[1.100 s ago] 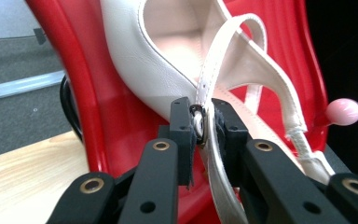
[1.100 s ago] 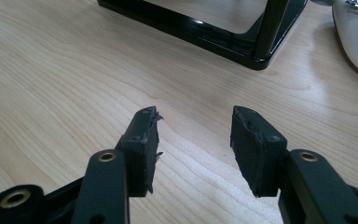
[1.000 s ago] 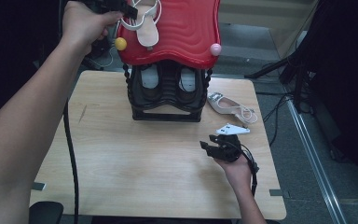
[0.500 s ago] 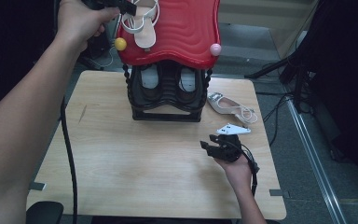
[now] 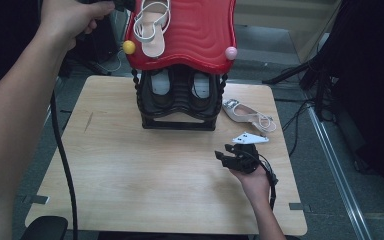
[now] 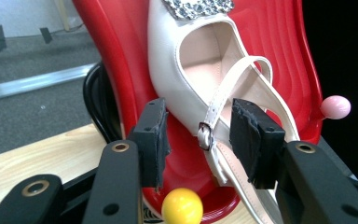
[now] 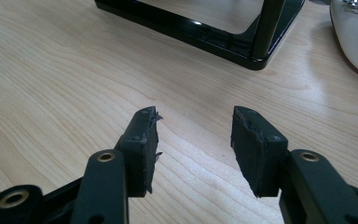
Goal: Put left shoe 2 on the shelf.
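Wavy glossy red shelf [image 5: 200,30] bears a strappy cream sandal [image 5: 152,27] (buckled).

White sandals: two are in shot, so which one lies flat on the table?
The white sandal right of the black shoe rack, on the wooden table. The other sandal rests on the rack's red top shelf.

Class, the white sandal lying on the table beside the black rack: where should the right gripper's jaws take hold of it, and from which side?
Probably across the white sandal at its narrow waist, from above: it lies sole-down, straps are floppy.
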{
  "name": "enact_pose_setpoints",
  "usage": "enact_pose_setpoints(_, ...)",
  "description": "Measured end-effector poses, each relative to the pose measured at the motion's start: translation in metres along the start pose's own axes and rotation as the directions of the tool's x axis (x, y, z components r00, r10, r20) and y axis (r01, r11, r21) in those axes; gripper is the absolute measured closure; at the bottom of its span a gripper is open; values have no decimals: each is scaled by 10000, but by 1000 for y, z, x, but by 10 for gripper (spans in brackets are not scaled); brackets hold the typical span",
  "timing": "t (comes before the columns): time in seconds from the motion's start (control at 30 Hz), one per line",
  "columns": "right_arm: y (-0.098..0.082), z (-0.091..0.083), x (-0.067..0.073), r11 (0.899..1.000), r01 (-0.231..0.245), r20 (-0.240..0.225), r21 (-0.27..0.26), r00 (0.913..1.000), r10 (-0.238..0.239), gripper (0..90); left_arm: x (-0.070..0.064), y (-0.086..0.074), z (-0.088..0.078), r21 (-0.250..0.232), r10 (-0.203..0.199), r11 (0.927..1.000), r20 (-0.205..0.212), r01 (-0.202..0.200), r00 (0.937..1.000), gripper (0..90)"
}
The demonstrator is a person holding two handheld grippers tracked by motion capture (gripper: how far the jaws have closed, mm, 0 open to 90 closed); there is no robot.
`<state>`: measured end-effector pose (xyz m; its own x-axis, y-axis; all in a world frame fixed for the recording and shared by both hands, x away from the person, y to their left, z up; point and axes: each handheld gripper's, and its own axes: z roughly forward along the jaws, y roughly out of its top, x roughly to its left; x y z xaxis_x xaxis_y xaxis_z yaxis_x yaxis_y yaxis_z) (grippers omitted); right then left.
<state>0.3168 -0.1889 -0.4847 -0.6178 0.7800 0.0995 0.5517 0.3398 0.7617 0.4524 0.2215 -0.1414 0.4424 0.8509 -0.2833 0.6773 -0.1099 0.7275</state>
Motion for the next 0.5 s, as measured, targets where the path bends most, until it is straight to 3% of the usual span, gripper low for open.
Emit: enact_pose_setpoints(0.5,4,3,-2,10000,-10,-59,-73,10000,10,517,30,-23,-13,74,-124,9999,33,123,9999,527)
